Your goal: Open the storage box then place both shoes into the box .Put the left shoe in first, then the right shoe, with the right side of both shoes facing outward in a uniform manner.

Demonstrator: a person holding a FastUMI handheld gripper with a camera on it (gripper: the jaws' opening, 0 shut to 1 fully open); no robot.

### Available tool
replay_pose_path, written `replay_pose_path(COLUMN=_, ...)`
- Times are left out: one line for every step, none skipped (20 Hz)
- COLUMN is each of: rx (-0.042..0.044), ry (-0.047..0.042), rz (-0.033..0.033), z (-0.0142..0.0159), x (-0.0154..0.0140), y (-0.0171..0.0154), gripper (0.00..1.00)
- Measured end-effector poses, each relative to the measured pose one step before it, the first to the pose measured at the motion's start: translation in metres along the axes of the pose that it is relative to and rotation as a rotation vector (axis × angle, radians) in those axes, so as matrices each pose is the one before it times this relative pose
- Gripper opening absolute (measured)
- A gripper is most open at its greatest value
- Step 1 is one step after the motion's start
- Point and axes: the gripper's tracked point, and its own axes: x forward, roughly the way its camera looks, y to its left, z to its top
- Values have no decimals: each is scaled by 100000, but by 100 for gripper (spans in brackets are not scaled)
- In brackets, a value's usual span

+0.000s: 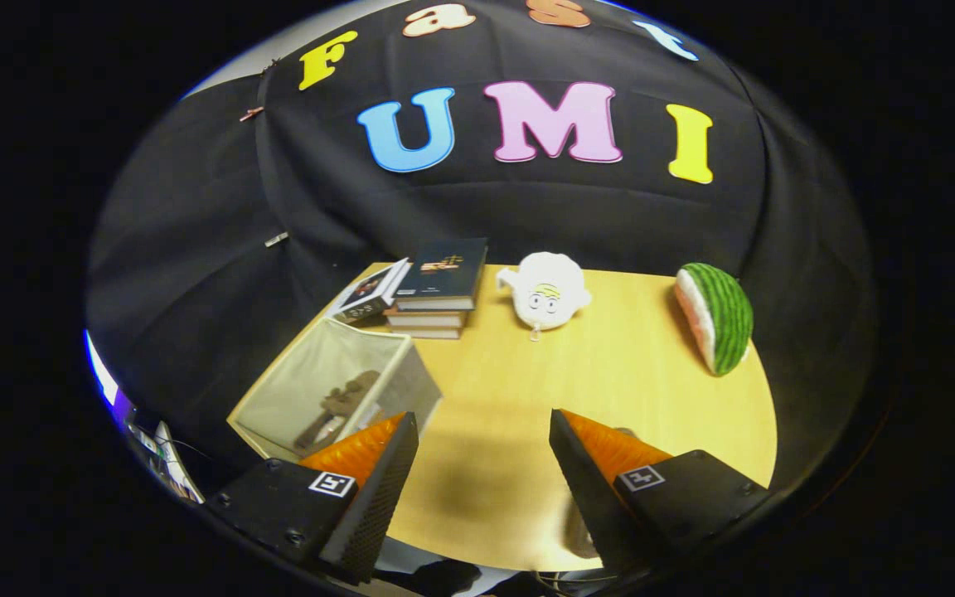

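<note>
Gripper (484,464) hovers wide and empty above the table (610,373), storage box (336,394) just ahead of its left finger with a shoe-like shape dimly inside, likely between placements.

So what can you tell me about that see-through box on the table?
The storage box looks like clear, slightly frosted plastic with pale edges. It stands on the wooden table at its corner, just ahead of one finger of the open gripper, which overlaps its near corner. The stack of books lies beyond it. A dark shape, blurred, shows inside; I cannot tell whether the lid is open.
</note>
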Motion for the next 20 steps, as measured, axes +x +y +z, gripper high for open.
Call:
replay_pose_path(rx=-1446, ry=692, rz=-3084, z=-763, x=-313, y=-2392, gripper=99)
replay_pose_path(rx=-1849, ry=748, rz=-3301, z=-932, x=-137, y=-2227, gripper=99)
replay_pose_path(rx=-1528, ry=1518, rz=-3272, z=-1188, x=8, y=-2168, gripper=99)
replay_pose_path(rx=-277, ry=2291, rz=-2297, z=-1394, x=90, y=-1804, gripper=99)
replay_pose_path(rx=367, ry=3214, rz=-1543, z=-1629, x=187, y=-1430, gripper=99)
replay_pose_path(rx=1250, ry=3526, rz=-611, z=-1730, x=464, y=-1059, gripper=99)
replay_pose_path(rx=1375, ry=3128, rz=106, z=-1516, x=807, y=-873, gripper=99)
replay_pose_path(rx=1131, ry=3690, rz=1071, z=-1538, x=771, y=-364, gripper=99)
replay_pose_path(rx=995, ry=3322, rz=1330, z=-1309, x=859, y=-125, gripper=97)
replay_pose_path(rx=-164, ry=2294, rz=1504, z=-1000, x=833, y=-23, gripper=95)
replay_pose_path(rx=-828, ry=2150, rz=1209, z=-743, x=893, y=57, gripper=91)
replay_pose_path(rx=-1440, ry=1984, rz=1900, z=-603, x=813, y=325, gripper=90)
replay_pose_path(rx=-1722, ry=1658, rz=302, z=-338, x=1172, y=-162, gripper=88)
replay_pose_path(rx=-1297, ry=2129, rz=40, z=-459, x=985, y=-111, gripper=87)
replay_pose_path(rx=-823, ry=1023, rz=-301, z=-203, x=906, y=-193, gripper=85)
replay_pose_path(rx=-932, ry=70, rz=-1566, z=42, x=938, y=-394, gripper=85)
replay_pose_path(rx=-970, ry=-177, rz=-1978, z=95, x=806, y=-556, gripper=83)
replay_pose_path(rx=-536, ry=-1080, rz=-2209, z=454, x=752, y=-545, gripper=81)
replay_pose_path(rx=249, ry=-2602, rz=-90, z=640, x=348, y=-80, gripper=76)
replay_pose_path(rx=726, ry=-2351, rz=1504, z=553, x=479, y=429, gripper=70)
